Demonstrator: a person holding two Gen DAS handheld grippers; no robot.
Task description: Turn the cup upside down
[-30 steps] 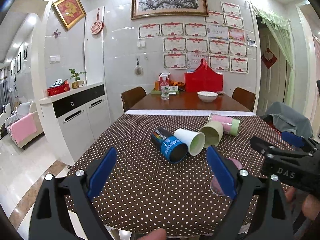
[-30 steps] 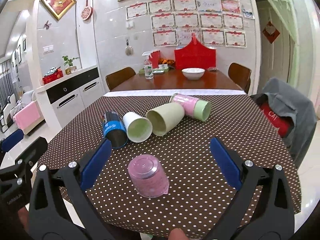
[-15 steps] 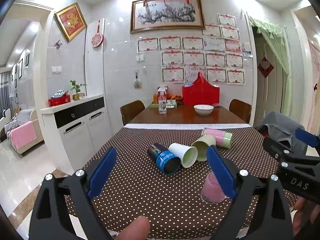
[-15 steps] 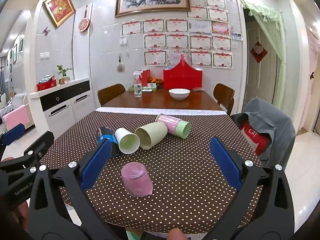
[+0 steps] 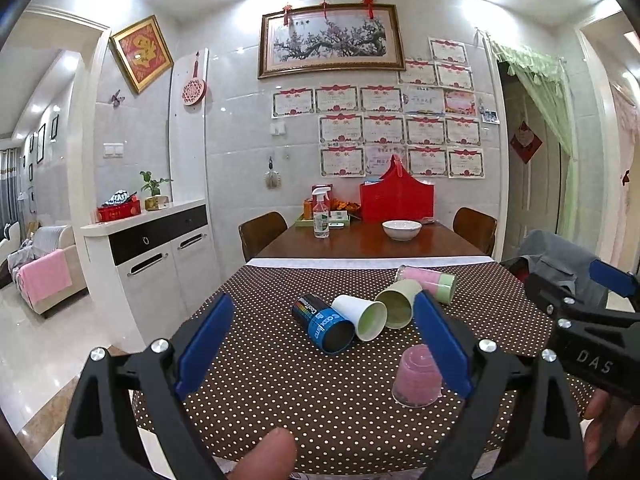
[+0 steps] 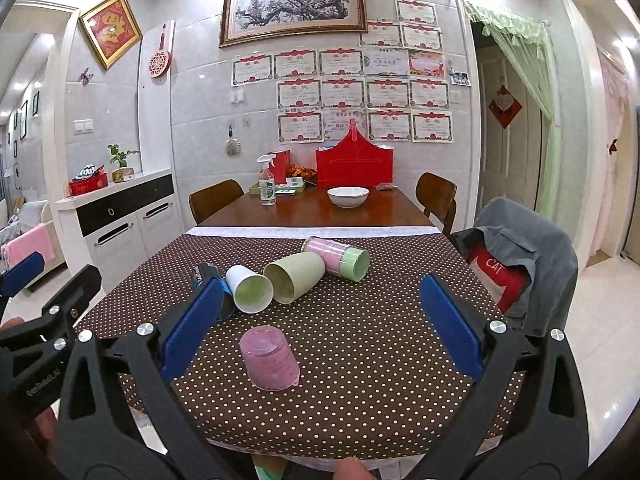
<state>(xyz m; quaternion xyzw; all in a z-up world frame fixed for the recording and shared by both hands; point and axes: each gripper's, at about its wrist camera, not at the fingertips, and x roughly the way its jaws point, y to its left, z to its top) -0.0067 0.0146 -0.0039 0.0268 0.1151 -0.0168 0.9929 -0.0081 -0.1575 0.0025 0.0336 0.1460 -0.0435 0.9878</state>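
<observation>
A translucent pink cup [image 6: 269, 360] stands upside down on the brown dotted tablecloth [image 6: 380, 340] near the front edge; it also shows in the left wrist view [image 5: 416, 378], partly behind my left gripper's right finger. My right gripper [image 6: 320, 328] is open and empty, held back from and above the cup. My left gripper [image 5: 322, 344] is open and empty, also back from the table. Behind the pink cup lie four cups on their sides: a blue printed one [image 5: 322, 324], a white one [image 6: 250, 288], a beige one [image 6: 294, 280] and a pink-and-green one [image 6: 338, 258].
A grey jacket over a chair [image 6: 520, 256] stands at the table's right side. Beyond the cloth, the wooden table holds a white bowl [image 6: 348, 196], a spray bottle [image 6: 267, 184] and a red bag [image 6: 354, 164]. A white cabinet [image 5: 152, 248] stands on the left.
Both grippers have drawn back and risen from the table, so the cups look smaller and farther. The pink cup stays upside down in place.
</observation>
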